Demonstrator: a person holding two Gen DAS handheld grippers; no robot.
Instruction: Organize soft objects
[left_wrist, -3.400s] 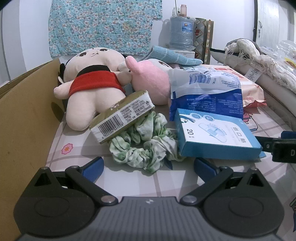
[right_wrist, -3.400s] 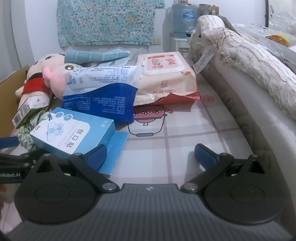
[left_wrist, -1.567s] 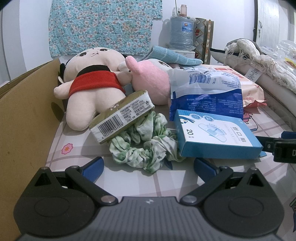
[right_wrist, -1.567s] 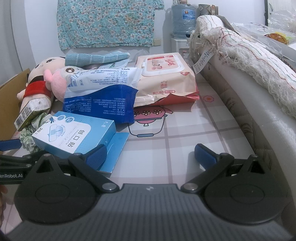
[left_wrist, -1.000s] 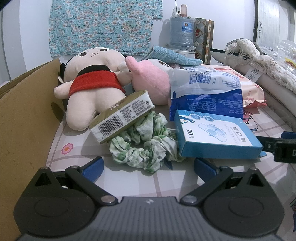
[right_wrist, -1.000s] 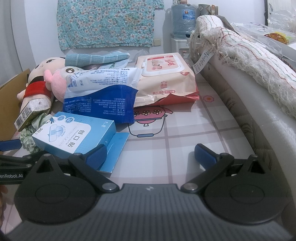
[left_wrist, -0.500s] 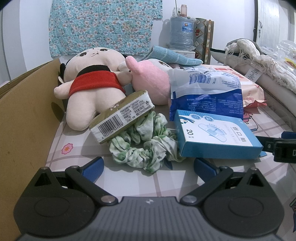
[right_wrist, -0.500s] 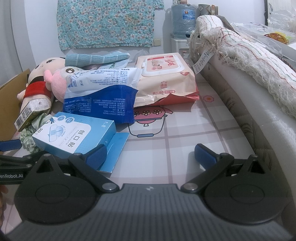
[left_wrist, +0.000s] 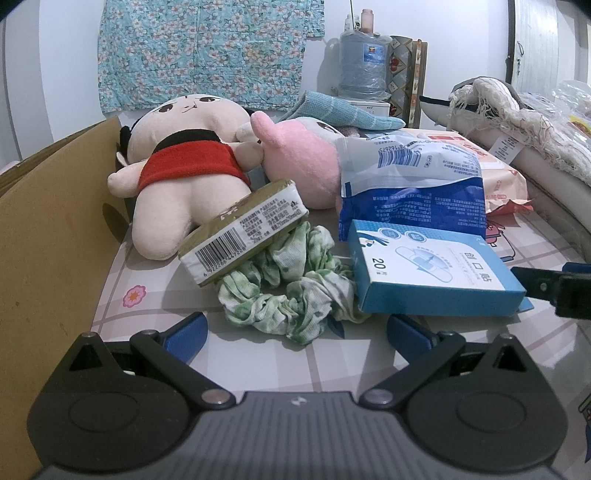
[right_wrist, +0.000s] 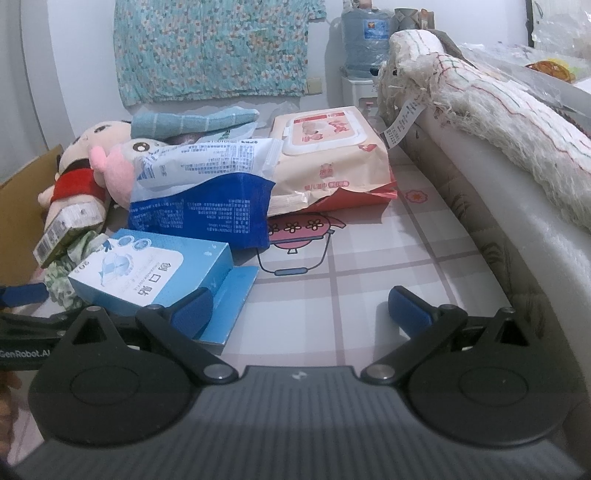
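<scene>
The left gripper (left_wrist: 295, 334) rests low over the pink-checked surface (left_wrist: 258, 362), jaws spread and holding nothing. Just ahead of it lies a crumpled green-and-white fabric scrunchie (left_wrist: 291, 288), with an olive rectangular packet bearing a barcode (left_wrist: 243, 236) leaning on it. Behind the packet a cream plush doll in a red top (left_wrist: 184, 177) lies beside a pink plush toy (left_wrist: 299, 166). A light-blue cardboard box of plasters (left_wrist: 432, 273) touches the scrunchie's right side, its open flap seemingly under the right gripper's left finger. The right gripper (right_wrist: 301, 306) also has its jaws spread, empty. A brown cardboard wall (left_wrist: 48, 251) borders the left.
</scene>
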